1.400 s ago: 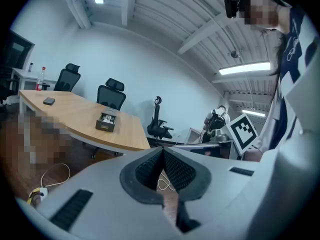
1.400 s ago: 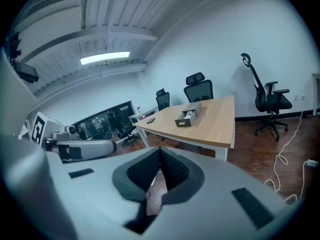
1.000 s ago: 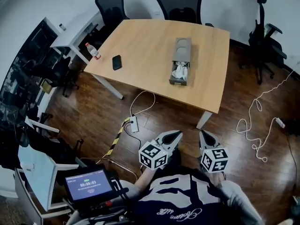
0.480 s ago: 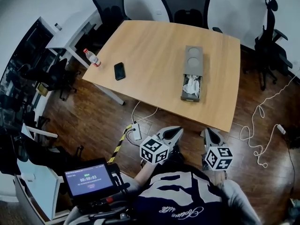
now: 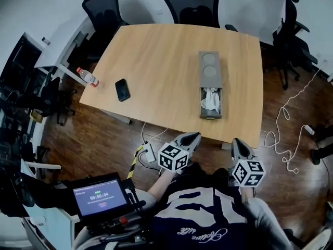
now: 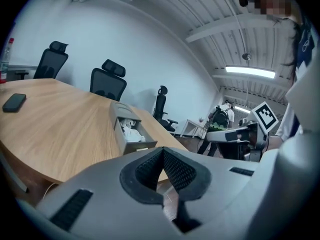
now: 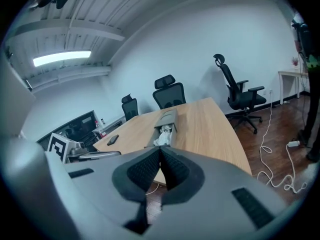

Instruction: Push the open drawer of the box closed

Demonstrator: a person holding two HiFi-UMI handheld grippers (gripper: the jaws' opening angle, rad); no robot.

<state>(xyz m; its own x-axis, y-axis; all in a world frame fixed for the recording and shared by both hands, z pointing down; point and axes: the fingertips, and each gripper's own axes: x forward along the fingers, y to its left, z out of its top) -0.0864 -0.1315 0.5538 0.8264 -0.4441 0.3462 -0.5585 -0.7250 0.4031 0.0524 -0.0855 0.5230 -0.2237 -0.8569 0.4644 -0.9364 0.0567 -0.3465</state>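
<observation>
You stepped closer, so the table point(image 5: 156, 61) and box point(image 5: 210, 69) sat nearer, drawer point(image 5: 210, 116) still open toward you, while left gripper point(image 5: 193, 136) and right gripper point(image 5: 237, 141) hung short, jaws pressed together, empty.

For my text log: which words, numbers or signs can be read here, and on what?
"00:00:04" on the screen; its smaller lines are too small to read.
Cursive print on the shirt: too blurred to read.
Left cube, right cube: square patterns only, no words.
</observation>
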